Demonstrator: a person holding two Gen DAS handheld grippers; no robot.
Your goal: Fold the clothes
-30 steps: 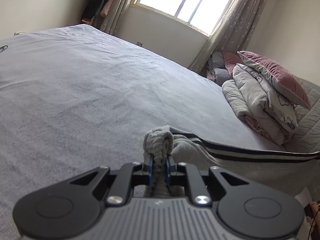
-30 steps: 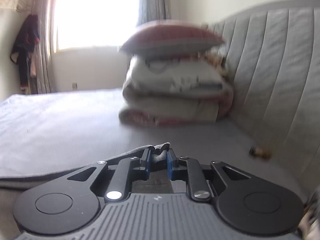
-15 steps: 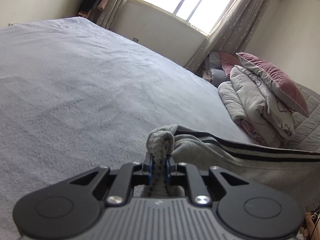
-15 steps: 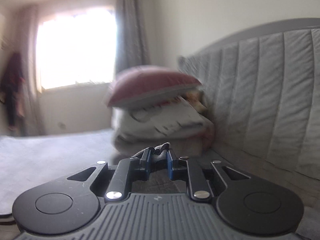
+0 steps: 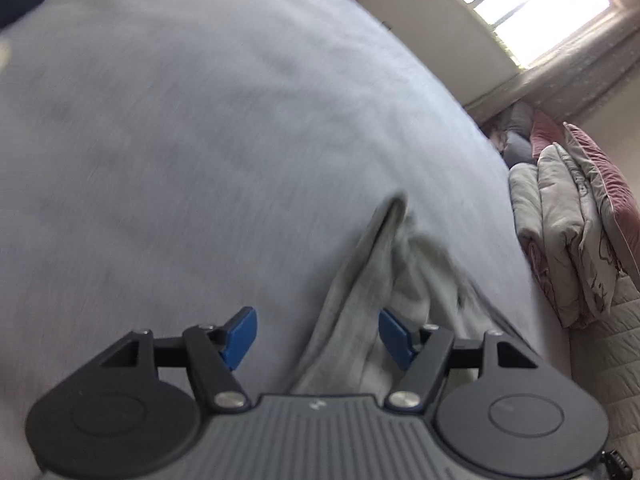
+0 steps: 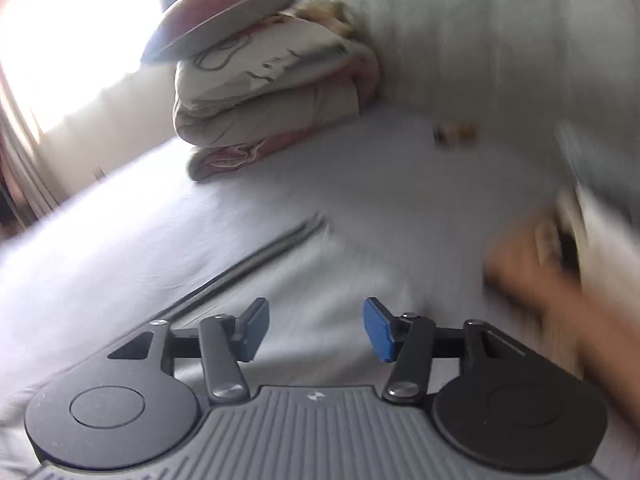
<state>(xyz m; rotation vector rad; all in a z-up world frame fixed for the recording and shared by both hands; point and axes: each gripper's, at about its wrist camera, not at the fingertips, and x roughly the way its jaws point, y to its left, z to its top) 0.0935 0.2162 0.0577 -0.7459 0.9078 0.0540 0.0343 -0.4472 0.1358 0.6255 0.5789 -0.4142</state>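
Spreading their blue pads, both grippers are opening over the bed point(image 5: 200, 140). The left gripper point(image 5: 318, 334) has its fingers apart, and a rumpled ridge of the grey garment point(image 5: 360, 304) runs up between them, lying on the bedsheet; the cloth sits close to the right-hand pad, though blur hides whether it touches, and the left-hand pad stands clear of it. The right gripper point(image 6: 316, 330) also has its fingers apart, and pale fabric lies flat beneath the gap, not pinched. A dark stripe point(image 6: 256, 258) crosses the fabric ahead of it. Beyond, a folded quilt point(image 6: 276, 100) with a pink pillow point(image 6: 224, 8) on top rests against the padded headboard point(image 6: 500, 40). A blurred hand point(image 6: 536, 264) shows at the right edge.
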